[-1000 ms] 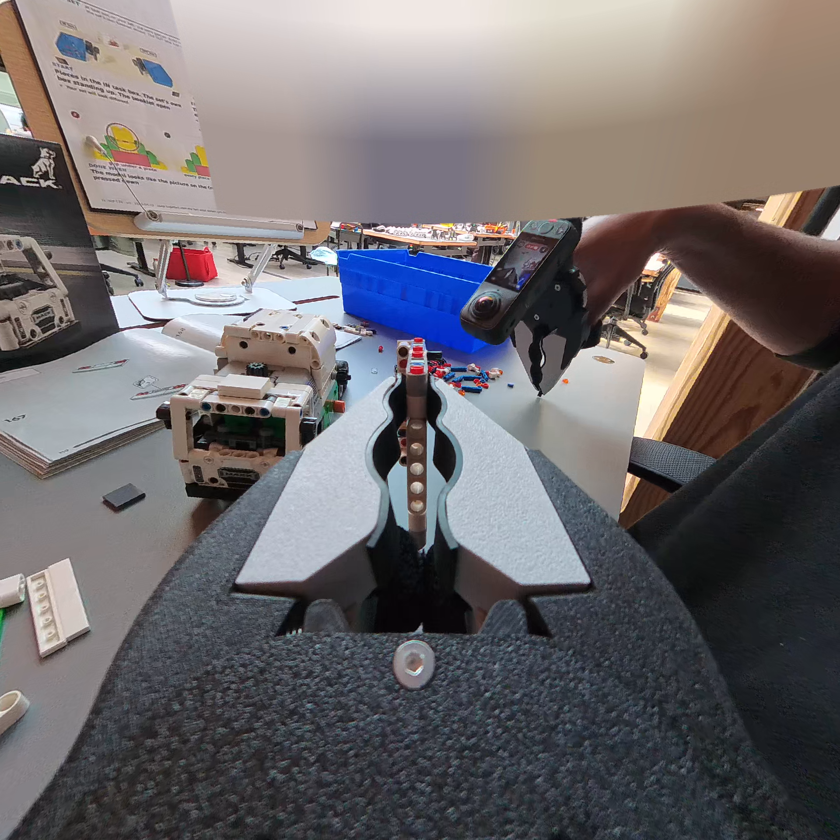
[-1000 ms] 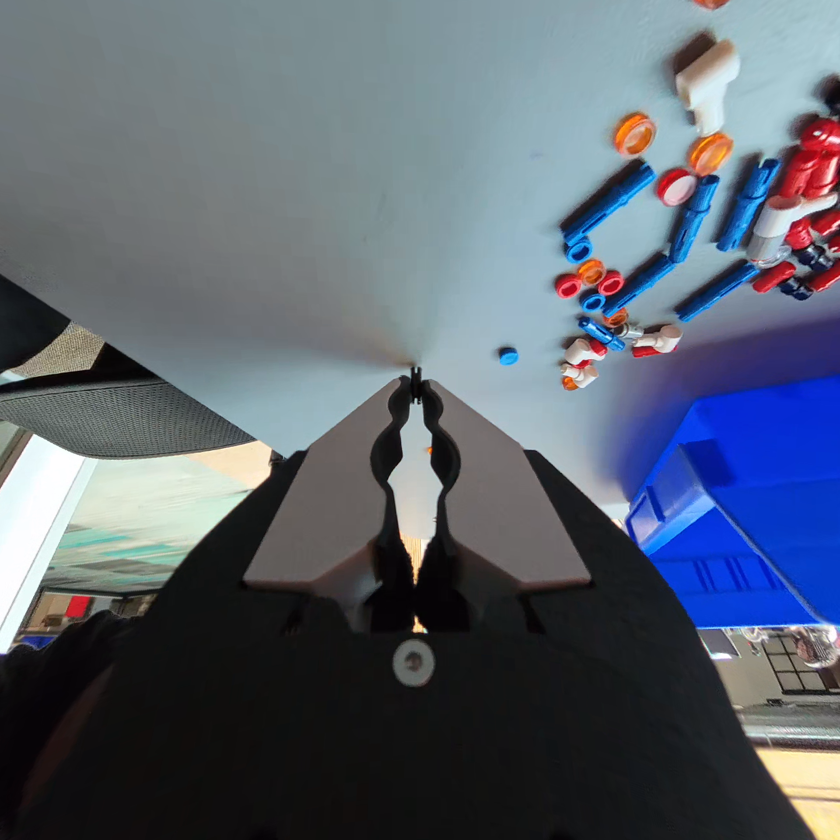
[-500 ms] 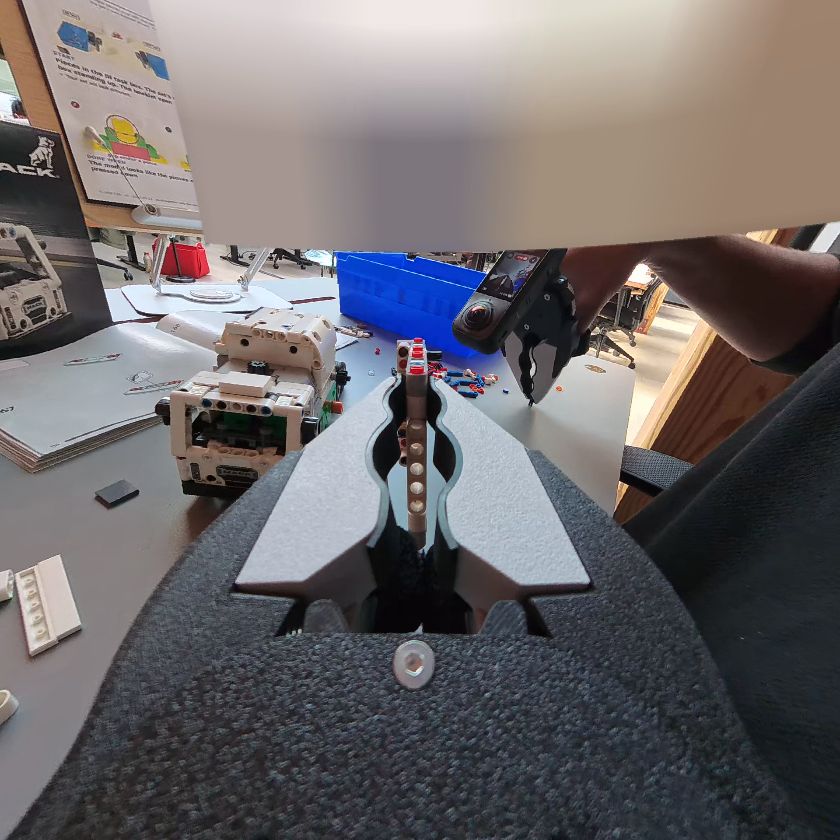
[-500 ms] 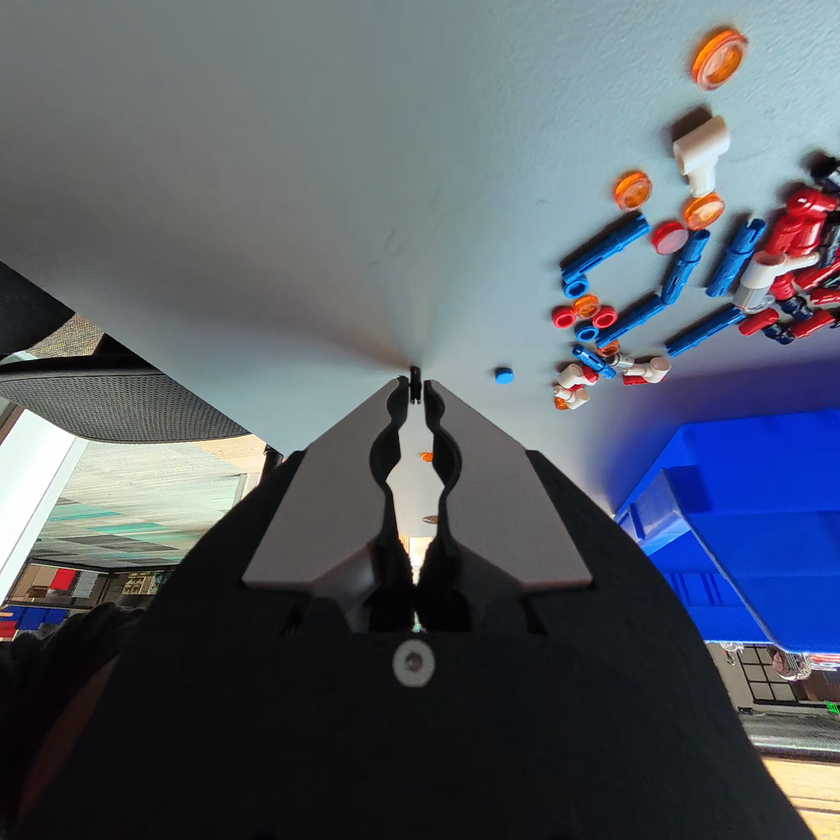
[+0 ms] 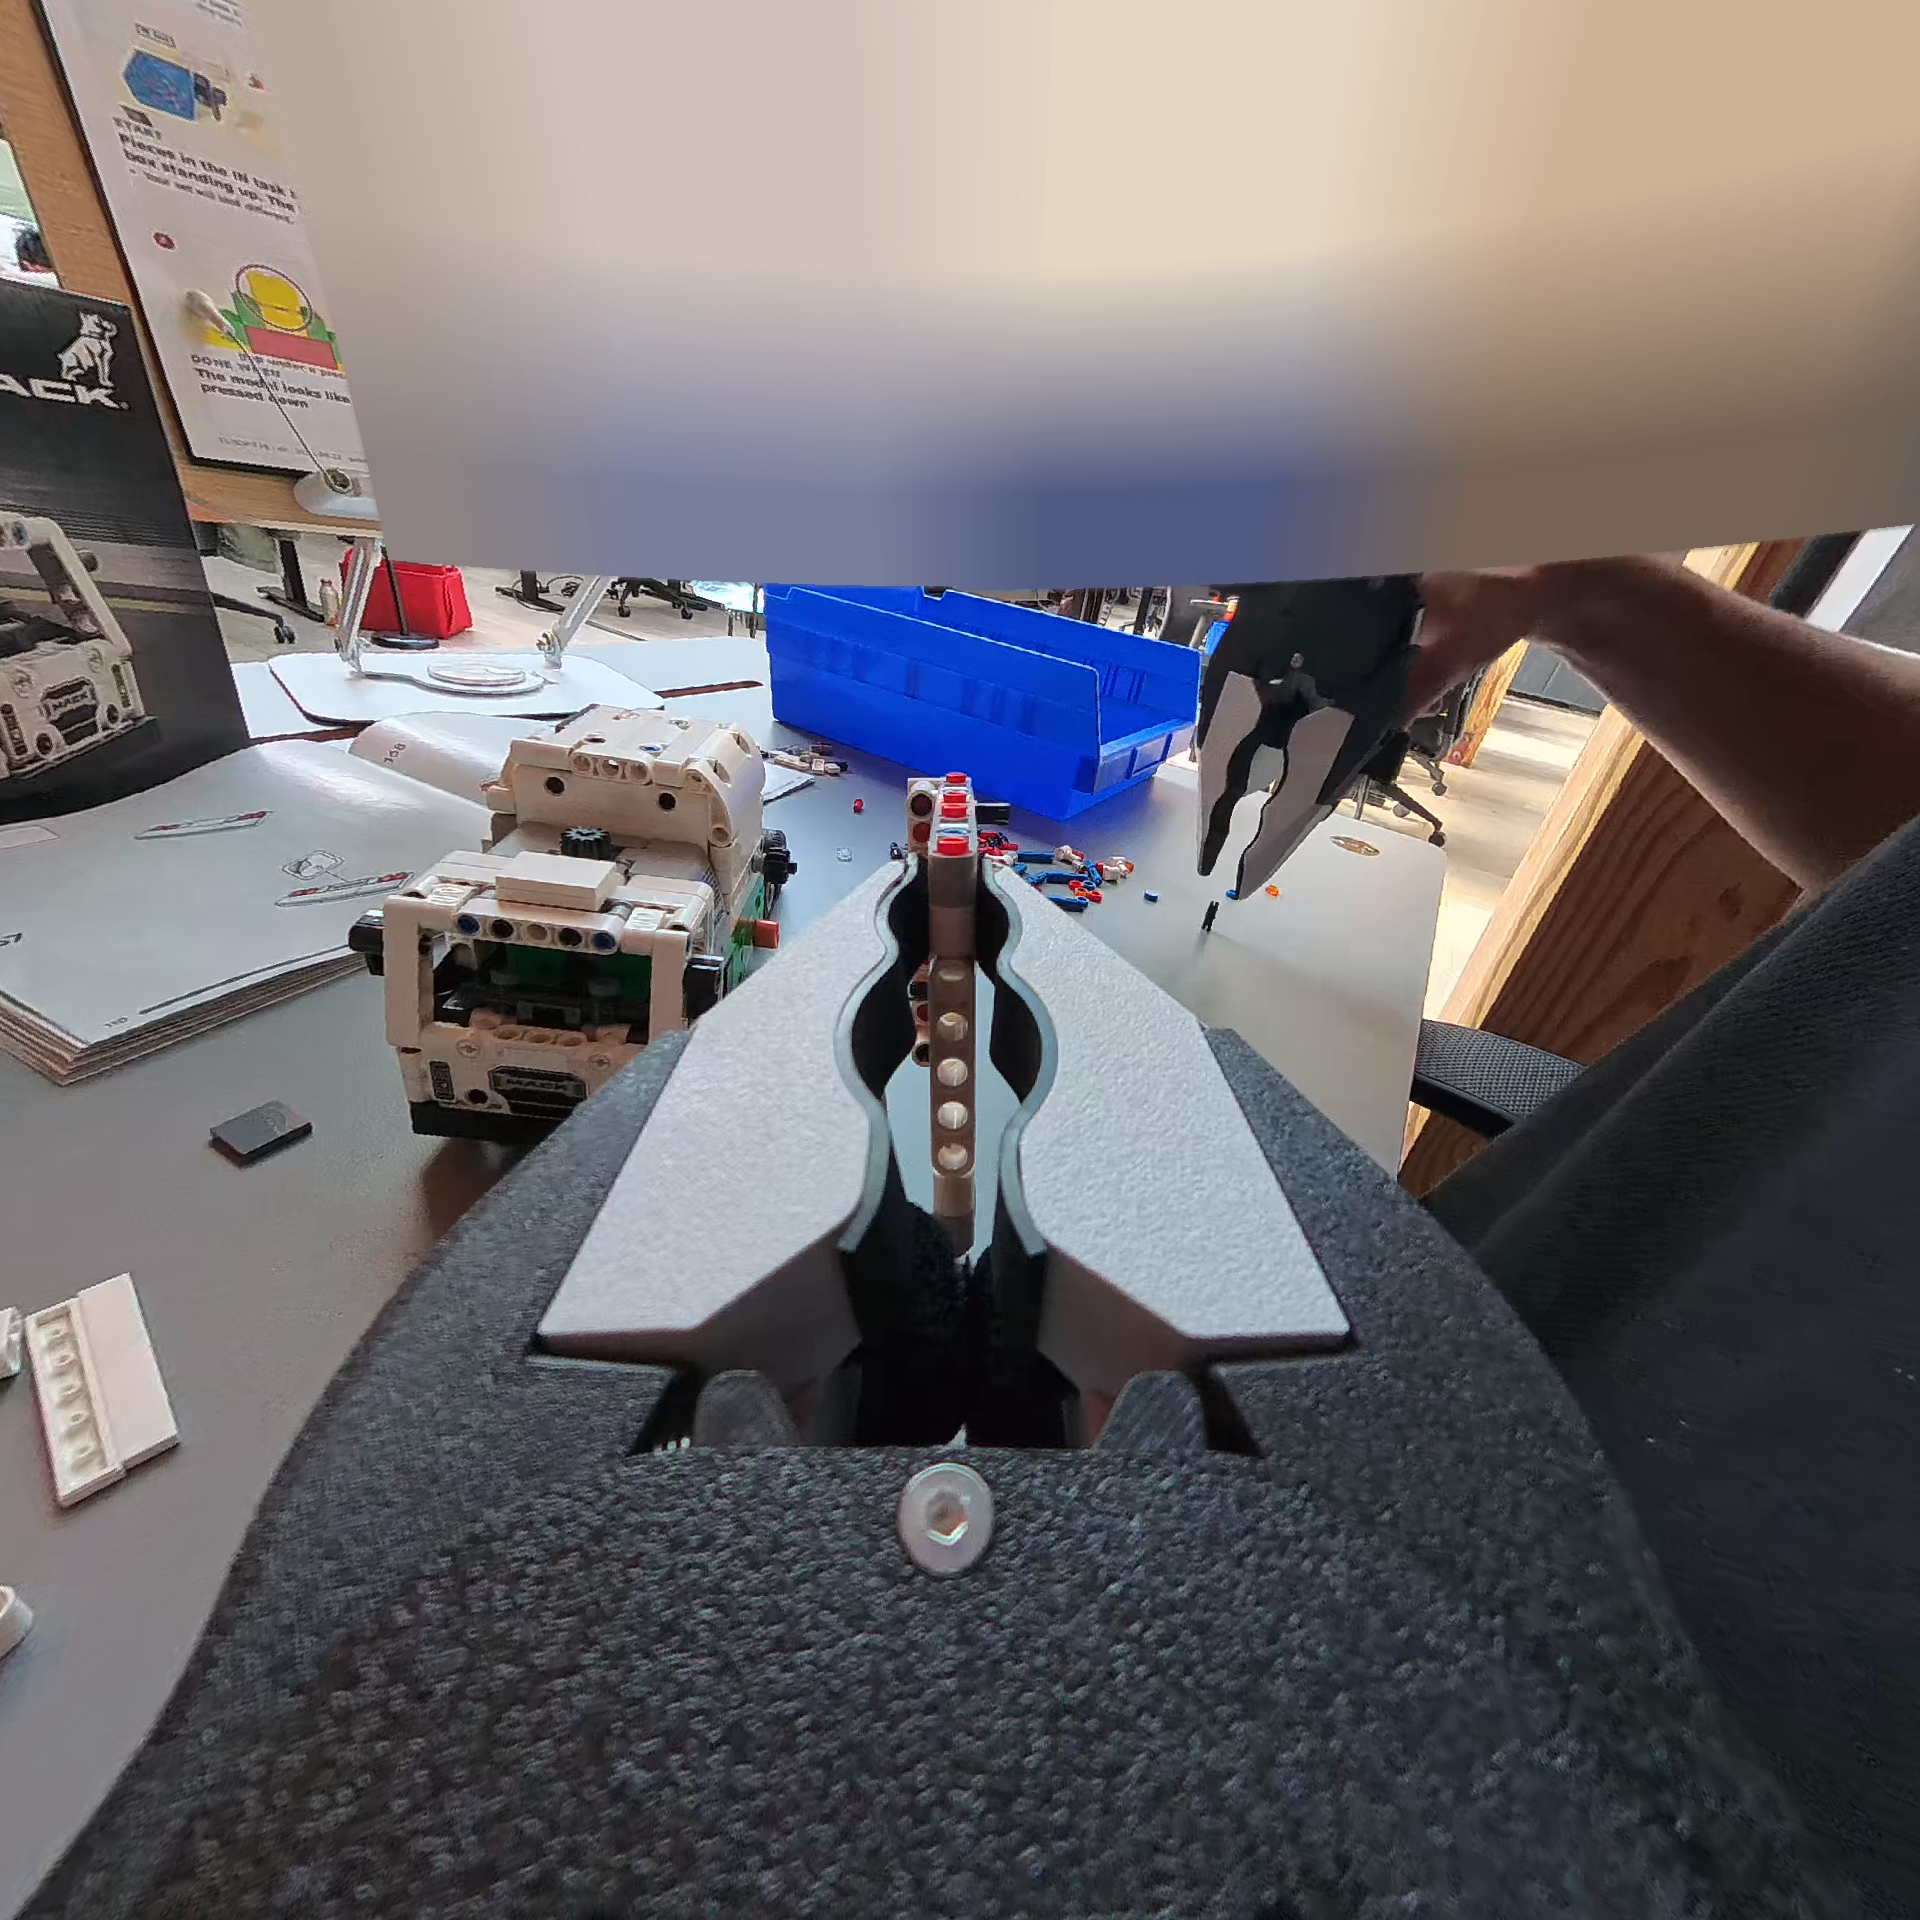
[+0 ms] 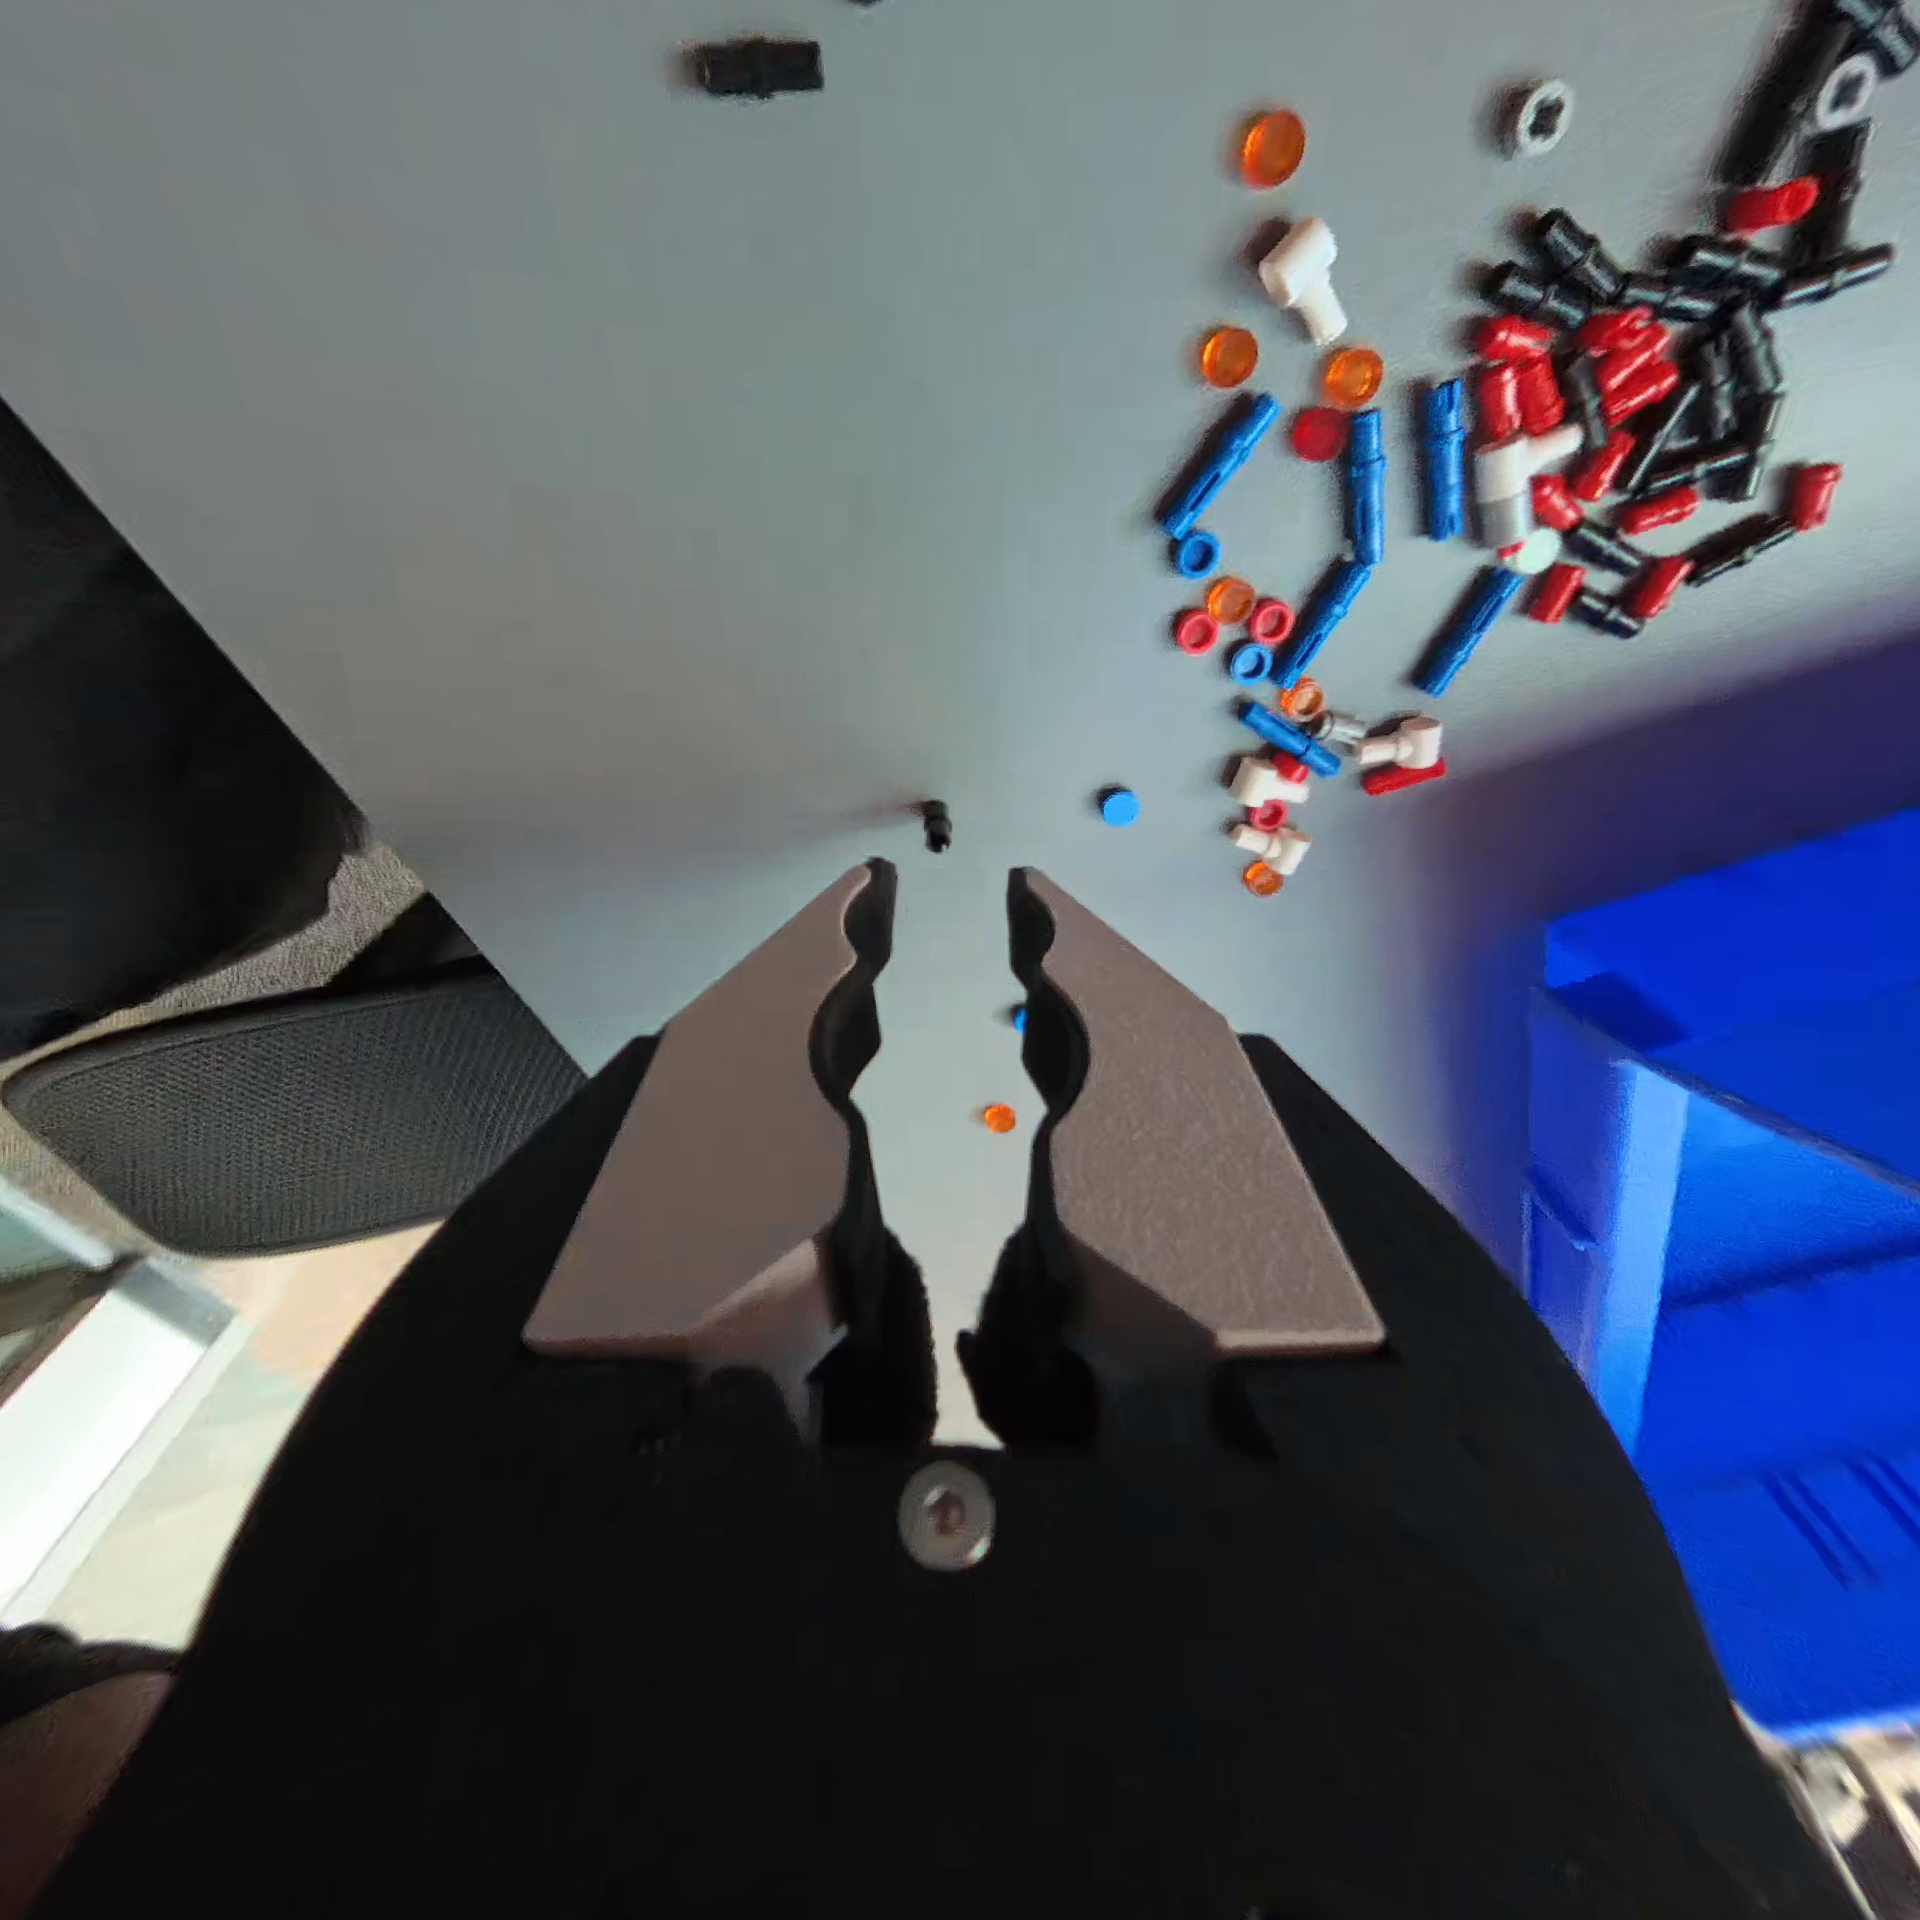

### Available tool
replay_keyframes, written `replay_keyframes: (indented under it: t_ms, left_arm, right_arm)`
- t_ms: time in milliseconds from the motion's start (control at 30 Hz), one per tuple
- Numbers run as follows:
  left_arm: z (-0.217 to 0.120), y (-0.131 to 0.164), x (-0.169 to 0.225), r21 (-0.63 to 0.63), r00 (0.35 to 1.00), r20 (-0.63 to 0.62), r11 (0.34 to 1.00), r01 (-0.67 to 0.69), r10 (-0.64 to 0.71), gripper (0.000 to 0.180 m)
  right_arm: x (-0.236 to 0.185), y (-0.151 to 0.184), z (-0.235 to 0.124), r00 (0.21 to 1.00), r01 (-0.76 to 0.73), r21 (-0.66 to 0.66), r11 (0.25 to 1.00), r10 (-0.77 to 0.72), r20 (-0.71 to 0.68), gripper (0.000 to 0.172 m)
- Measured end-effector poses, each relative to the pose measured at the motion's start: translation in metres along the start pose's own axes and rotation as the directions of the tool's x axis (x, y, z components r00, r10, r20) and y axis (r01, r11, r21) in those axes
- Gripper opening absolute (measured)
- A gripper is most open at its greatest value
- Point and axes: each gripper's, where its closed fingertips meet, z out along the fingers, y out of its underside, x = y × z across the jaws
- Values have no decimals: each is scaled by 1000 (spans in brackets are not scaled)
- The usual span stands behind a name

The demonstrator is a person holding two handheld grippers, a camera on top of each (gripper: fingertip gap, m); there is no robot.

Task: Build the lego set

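Left wrist view: left gripper [image 5: 951, 883] pinches a grey holed beam [image 5: 953, 1060], red studs at its tip, near the toy truck [image 5: 566, 925].
Right gripper [image 6: 943, 883]: jaws spread, nothing between them.
Nearest thing: black pin [image 6: 935, 825] on the table [image 6: 623, 416], just beyond its fingertips, toward the table edge by the chair.
Alongside: loose small parts [image 6: 1455, 499], blue bin [image 6: 1714, 1143].

The left gripper [image 5: 954, 883] clamps a grey holed beam [image 5: 952, 1049] lengthwise between its fingers; the beam's far end, with red studs, sticks out past the tips, right of the white brick truck [image 5: 566, 925]. The right gripper [image 6: 943, 878] hangs with its jaws apart and bare, just above a small black pin [image 6: 935, 825] standing alone on the grey table [image 6: 623, 416], left of the scattered blue, red and orange pieces [image 6: 1351, 582].
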Motion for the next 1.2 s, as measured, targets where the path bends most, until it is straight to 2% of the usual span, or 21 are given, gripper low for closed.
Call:
replay_keyframes:
  t_ms: [33,133,200,300,1000,1200]
  left_arm:
    - [0,0,0,-1,1000,-1,1000,0,0,6]
    - [1,1,1,-5,1000,-4,1000,-2,2,6]
    - [1,1,1,-6,1000,-4,1000,-4,4,6]
    - [1,1,1,-7,1000,-2,1000,-6,6,6]
    - [3,3,1,-17,1000,-2,1000,-10,10,6]
    - [3,3,1,-19,1000,-3,1000,-10,10,6]
  right_arm:
    - [-2,-2,1,1000,-3,74,997,2,13,20]
    - [-3,-10,4,1000,28,222,975,-27,-7,18]
    - [1,-8,8,998,51,235,971,-40,-50,15]
    - [-2,-10,10,999,44,258,965,-41,-20,15]
    - [-3,-1,22,998,58,212,976,-57,-8,4]
    - [-5,-11,15,998,64,265,962,-66,-1,4]
